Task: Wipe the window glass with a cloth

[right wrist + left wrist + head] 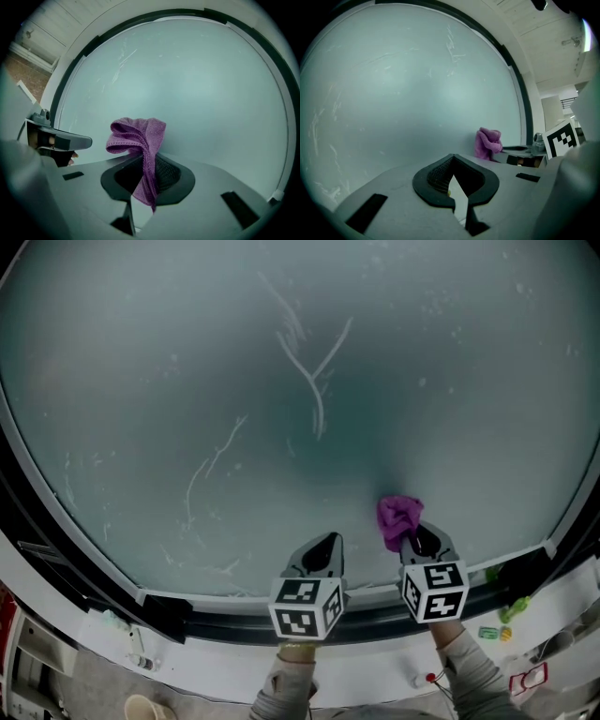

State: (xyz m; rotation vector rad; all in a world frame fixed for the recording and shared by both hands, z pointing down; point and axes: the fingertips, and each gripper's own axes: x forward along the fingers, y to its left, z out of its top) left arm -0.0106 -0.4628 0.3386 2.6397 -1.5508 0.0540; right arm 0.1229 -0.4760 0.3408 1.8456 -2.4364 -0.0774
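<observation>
- One purple cloth (398,518) is at the lower right of centre in the head view, low on the single pane of window glass (300,409).
- The cloth's long axis runs along the jaws of the right gripper (419,538) and points toward the top of the frame. A loose tail hangs back between the jaws, and a bunched head stands past their tips.
- In the right gripper view the bunched head flops to the left. It appears to rest against the pane.
- The right gripper's jaws are pinched on the cloth's middle.
- The left gripper (323,542), just beside it at bottom centre, has its jaws pressed together at the tips with nothing between them.
- There are two grippers, each carrying one marker cube (307,607).
- Pale streaks (314,371) cross the glass at upper centre and centre left.
- A dark frame (234,615) curves under the pane.
</observation>
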